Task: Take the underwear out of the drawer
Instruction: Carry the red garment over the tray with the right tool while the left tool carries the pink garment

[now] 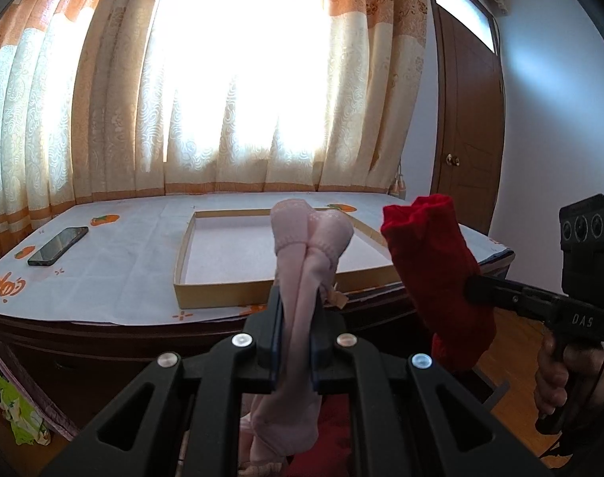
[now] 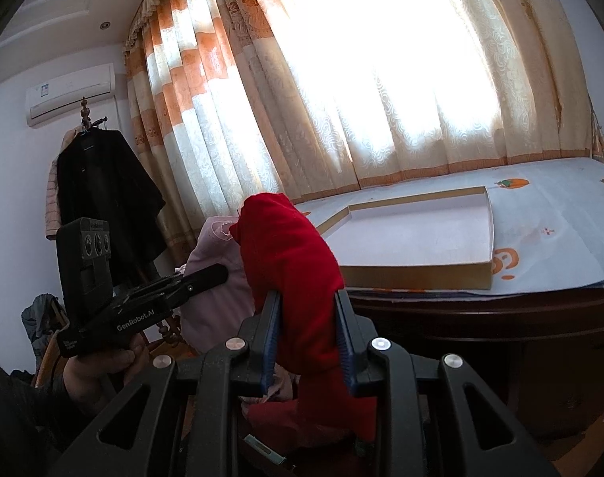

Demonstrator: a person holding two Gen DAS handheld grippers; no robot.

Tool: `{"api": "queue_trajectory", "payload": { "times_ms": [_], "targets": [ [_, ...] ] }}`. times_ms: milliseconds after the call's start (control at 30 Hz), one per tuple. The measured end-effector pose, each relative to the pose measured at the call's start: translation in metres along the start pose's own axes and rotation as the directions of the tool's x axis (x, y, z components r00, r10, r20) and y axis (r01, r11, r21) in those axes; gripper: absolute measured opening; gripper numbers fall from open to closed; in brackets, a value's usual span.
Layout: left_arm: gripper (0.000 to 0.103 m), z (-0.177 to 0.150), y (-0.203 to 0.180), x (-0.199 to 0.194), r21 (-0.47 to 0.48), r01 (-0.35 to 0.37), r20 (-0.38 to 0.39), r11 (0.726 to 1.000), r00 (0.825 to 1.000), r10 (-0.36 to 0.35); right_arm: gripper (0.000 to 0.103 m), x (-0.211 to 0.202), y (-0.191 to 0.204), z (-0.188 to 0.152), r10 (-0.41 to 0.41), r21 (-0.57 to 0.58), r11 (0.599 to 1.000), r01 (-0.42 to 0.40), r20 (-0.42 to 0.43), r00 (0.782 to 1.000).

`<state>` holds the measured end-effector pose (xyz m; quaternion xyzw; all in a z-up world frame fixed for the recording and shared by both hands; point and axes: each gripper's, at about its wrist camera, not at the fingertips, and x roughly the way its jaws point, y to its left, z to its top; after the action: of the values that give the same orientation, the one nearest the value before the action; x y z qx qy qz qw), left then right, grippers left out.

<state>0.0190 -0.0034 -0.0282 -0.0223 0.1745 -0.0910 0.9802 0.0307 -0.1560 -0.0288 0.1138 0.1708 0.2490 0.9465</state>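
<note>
Phone (image 1: 58,251): lies flat at the left of the left wrist view, on the white cloth with orange fruit prints that covers the table (image 1: 115,278).
Shallow box (image 1: 206,298): open-topped, cardboard-edged, mid-frame on the same cloth, nothing seen inside it; in the right wrist view it sits right of centre (image 2: 421,274).
Left gripper (image 1: 298,310): lower centre of its own view, jaws pressed tight together on the pink underwear (image 1: 302,278); from the right wrist camera it shows at lower left (image 2: 210,276), with a hand (image 2: 99,369) on the grip.
Pink underwear: bunched, lace band rising above the fingertips, the rest hanging down between the arms of the gripper, in front of the box and above the table edge.
Right gripper (image 2: 308,318): lower centre of its own view, jaws a little apart and clamped on the red underwear (image 2: 290,254); in the left wrist view it enters from the right (image 1: 473,290).
Red underwear: a thick wad held in the air just right of the pink piece (image 1: 433,262), near the table's front edge.
Coat (image 2: 103,198): dark, hanging at the left of the right wrist view.
</note>
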Motion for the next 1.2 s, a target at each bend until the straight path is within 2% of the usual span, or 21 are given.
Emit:
{"api": "queue_trajectory", "payload": {
  "times_ms": [333,567,933,1200],
  "targets": [
    [0.008,0.014,0.003,0.006,0.019,-0.008,0.02,1.0,1.0,0.008,0.028,0.007,-0.003,0.015,0.002,-0.001,1.0,-0.002,0.011,1.0],
    [0.008,0.023,0.009,0.018,0.018,-0.009,0.016,1.0,1.0,0.009,0.028,0.015,-0.013,0.027,0.006,0.032,0.999,-0.006,0.01,1.0],
    [0.008,0.039,0.02,0.035,0.024,-0.019,0.012,1.0,1.0,0.019,0.028,0.028,-0.023,0.054,-0.017,0.017,1.0,0.017,0.001,1.0],
    [0.008,0.055,0.029,0.058,0.029,0.0,-0.034,1.0,0.999,0.001,0.028,0.043,-0.041,0.081,-0.013,0.049,0.999,0.014,-0.012,1.0]
  ]
}}
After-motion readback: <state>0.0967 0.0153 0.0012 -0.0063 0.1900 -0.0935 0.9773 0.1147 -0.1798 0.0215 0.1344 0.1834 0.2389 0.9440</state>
